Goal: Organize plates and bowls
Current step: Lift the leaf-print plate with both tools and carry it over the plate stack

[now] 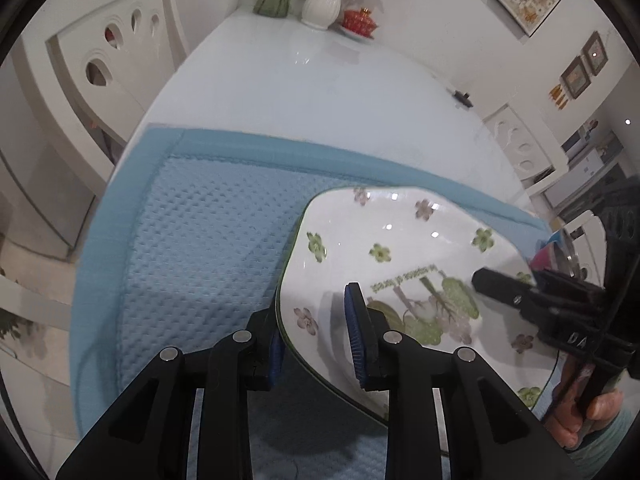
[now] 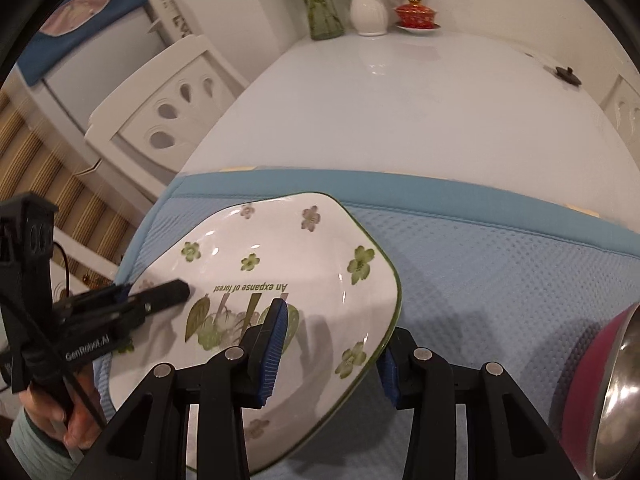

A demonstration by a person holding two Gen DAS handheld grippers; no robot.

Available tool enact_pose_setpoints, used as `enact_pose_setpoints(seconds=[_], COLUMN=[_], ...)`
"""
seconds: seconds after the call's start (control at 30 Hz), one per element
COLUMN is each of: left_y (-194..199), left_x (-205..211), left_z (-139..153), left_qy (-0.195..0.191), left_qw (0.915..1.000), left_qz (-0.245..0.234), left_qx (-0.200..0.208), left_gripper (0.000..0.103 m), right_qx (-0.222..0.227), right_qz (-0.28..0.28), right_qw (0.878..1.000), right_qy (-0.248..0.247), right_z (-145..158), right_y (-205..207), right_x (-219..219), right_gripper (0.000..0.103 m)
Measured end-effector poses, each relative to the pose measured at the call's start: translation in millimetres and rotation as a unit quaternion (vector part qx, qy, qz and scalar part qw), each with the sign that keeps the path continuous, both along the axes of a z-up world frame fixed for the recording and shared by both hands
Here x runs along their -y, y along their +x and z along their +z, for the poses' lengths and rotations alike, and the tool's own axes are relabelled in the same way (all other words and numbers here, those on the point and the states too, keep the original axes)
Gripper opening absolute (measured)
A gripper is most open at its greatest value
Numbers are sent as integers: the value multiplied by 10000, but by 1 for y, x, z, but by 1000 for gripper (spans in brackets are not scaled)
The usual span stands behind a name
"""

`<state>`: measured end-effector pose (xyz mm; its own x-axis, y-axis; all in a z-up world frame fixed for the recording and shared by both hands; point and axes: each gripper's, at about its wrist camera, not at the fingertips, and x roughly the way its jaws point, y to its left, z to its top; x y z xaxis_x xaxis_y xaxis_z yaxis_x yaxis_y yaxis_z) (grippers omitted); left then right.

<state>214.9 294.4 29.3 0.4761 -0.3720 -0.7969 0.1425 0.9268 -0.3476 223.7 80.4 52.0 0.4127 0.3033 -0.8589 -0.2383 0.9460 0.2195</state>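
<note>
Left wrist view gives me the left tongs (image 1: 316, 344) straddling the rim of a glossy white ceramic plate (image 1: 400, 248), one blue ribbed pad under the green-edged lip and one over the inner face, so I read them as gripping the plate's edge. The plate is a rounded square, shallow-dished, printed with green and mauve flowers, a leafy tree motif and a line of lettering. It sits over a pale blue waffle-textured mat (image 1: 192, 240) with a smooth darker blue border, and the mat lies on a shiny white bench (image 1: 320, 92). From the right wrist view, the right tongs (image 2: 332, 344) bracket the opposite edge of the plate (image 2: 280, 248) the same way, a pad on either side of the rim, closed on it as far as I can see. The lettering reads upside down to me there, so the plate's printed top faces toward the tongs. Whether the plate touches the mat (image 2: 480, 264) or hangs just above it I cannot tell. Beside the plate, on the side of the right tongs, a metal bowl with a magenta outside (image 2: 600, 392) rests on the mat. Well beyond the plate, at the bench's (image 2: 400, 100) far edge, stand a green glass vase (image 2: 324, 8), a white ribbed vase (image 2: 368, 10) and a red lidded cup on a saucer (image 2: 416, 14). White chairs with teardrop cut-outs (image 2: 168, 104) flank the bench.
</note>
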Motion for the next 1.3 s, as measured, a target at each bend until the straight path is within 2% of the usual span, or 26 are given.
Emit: enact_pose_setpoints(seconds=[0.17, 0.37, 0.67, 0.97, 1.13, 1.3], left_y=[-8, -21, -57, -116, -149, -186], left_x=[-2, -2, -4, 3, 7, 10], left_z=[18, 51, 104, 153, 164, 166], left_qy=[0, -97, -168, -175, -132, -128], left_qw=[9993, 9973, 9918, 9837, 9823, 9829], left_qz=[-274, -331, -335, -398, -371, -273], left_qx=[250, 647, 1224, 1743, 1833, 1819], left_gripper=[23, 23, 23, 23, 23, 23], right_qx=[137, 295, 876, 1350, 1445, 1390], right_qz=[88, 94, 120, 71, 78, 170], right_qw=[9999, 9995, 9961, 9907, 9892, 9896], right_qy=[2, 75, 68, 143, 223, 320], right_z=[10, 31, 92, 141, 156, 157], right_y=[-10, -21, -58, -121, -159, -198], right_x=[-4, -3, -7, -12, -10, -10], right_gripper=[41, 40, 40, 40, 40, 40])
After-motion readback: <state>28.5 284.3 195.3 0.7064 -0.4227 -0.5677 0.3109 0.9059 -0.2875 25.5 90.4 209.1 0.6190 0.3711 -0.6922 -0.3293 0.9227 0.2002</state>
